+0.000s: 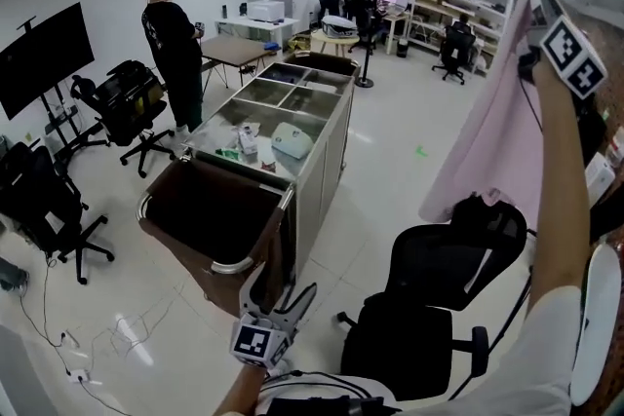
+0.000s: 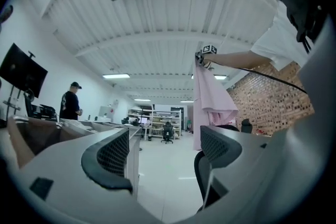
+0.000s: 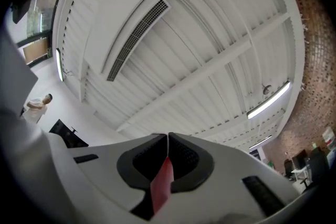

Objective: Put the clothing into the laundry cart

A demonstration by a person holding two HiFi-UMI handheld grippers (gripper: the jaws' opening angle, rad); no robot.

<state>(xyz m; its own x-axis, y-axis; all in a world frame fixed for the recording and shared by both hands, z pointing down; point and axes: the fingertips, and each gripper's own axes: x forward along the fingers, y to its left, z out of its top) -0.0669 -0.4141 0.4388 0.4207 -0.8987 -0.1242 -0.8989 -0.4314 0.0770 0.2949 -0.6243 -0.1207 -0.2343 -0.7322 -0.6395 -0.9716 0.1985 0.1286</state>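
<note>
matt pink cloth garment (image 1: 487,127), glossy floor (image 1: 390,170), metal-rimmed laundry cart (image 1: 234,265).

Counting now. One pink garment (image 1: 487,141) is hanging. One laundry cart (image 1: 210,209) is standing at the counter's (image 1: 327,161) near end. Two grippers are showing: left gripper (image 1: 281,299) and right gripper (image 1: 534,3). Office chairs (image 1: 439,307) are numbering four, possibly more far off. One person (image 1: 174,34) is standing by the counter's left edge.

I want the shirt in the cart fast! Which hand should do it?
Right. The right gripper is already shut on the shirt, held high. The left gripper is open and empty, low by the cart.
</note>
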